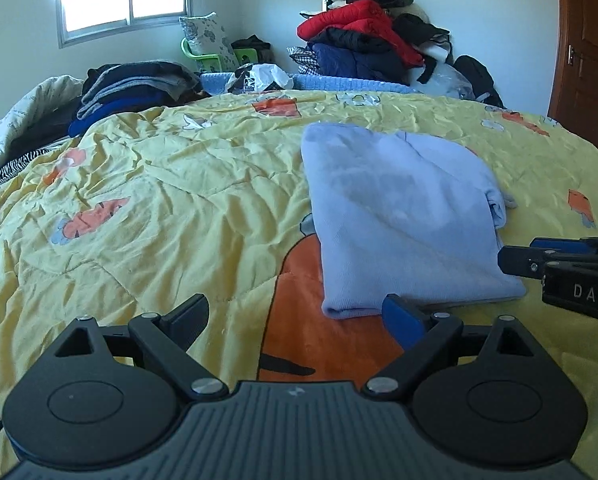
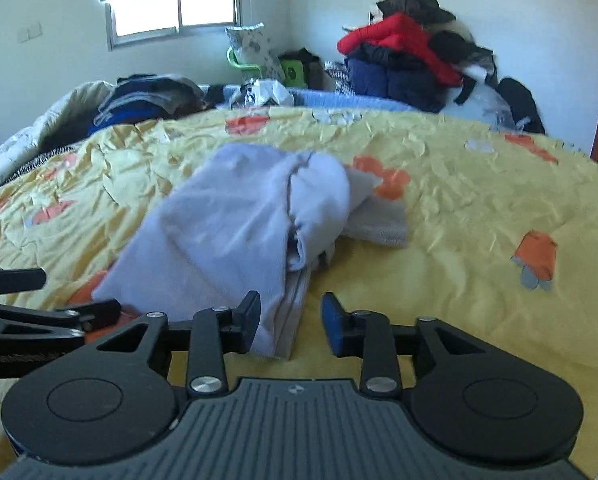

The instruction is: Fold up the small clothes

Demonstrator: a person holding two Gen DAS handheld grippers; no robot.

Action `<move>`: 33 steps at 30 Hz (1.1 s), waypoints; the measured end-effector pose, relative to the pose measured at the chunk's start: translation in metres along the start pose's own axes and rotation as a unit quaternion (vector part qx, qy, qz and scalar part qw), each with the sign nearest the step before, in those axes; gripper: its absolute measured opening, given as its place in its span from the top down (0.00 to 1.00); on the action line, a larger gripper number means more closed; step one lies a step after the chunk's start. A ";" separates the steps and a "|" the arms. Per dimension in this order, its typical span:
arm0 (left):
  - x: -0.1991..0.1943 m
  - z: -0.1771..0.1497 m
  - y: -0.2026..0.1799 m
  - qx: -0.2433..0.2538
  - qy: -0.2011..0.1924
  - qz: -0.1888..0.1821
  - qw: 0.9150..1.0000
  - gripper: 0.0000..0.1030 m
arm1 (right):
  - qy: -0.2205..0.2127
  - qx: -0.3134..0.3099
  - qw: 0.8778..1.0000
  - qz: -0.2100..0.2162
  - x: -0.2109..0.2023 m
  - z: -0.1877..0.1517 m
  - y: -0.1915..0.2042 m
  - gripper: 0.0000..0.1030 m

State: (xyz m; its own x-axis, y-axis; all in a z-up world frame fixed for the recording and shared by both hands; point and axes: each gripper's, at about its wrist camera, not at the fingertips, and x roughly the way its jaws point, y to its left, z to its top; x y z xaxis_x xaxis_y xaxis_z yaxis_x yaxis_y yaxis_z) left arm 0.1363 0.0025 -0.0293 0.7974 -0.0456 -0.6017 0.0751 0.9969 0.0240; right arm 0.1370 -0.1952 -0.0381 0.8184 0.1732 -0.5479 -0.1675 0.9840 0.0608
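Left gripper [image 1: 295, 316] spread wide, empty — right gripper [image 2: 291, 320] also parted (nothing held), both just short of folded lilac garment [image 1: 399, 216] on yellow quilt [image 1: 159, 200].

Lt-blue garment [image 1: 399, 216], possibly lavender; yellow quilt [image 1: 171, 200] w/ orange carrot print.

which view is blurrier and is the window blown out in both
Right wrist view: softer, the garment and quilt smeared as if by motion; window bright, but frame readable. Left wrist view: sharper on the garment, though the window is blown out to white with glare spilling over its blind; both views bow at the edges.
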 end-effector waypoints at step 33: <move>-0.037 -0.052 -0.003 -0.016 0.004 0.015 1.000 0.00 | 0.022 0.026 0.999 -0.034 -0.056 -0.059 0.024 0.03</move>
State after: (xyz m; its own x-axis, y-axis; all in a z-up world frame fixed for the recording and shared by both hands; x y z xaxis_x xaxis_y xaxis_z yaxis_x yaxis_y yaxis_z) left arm 0.0751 0.0043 -0.0487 0.7937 -0.0149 -0.6081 0.0317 0.9994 0.0170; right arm 0.0550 -0.1835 -0.0552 0.8018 0.1040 -0.5884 -0.0822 0.9946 0.0639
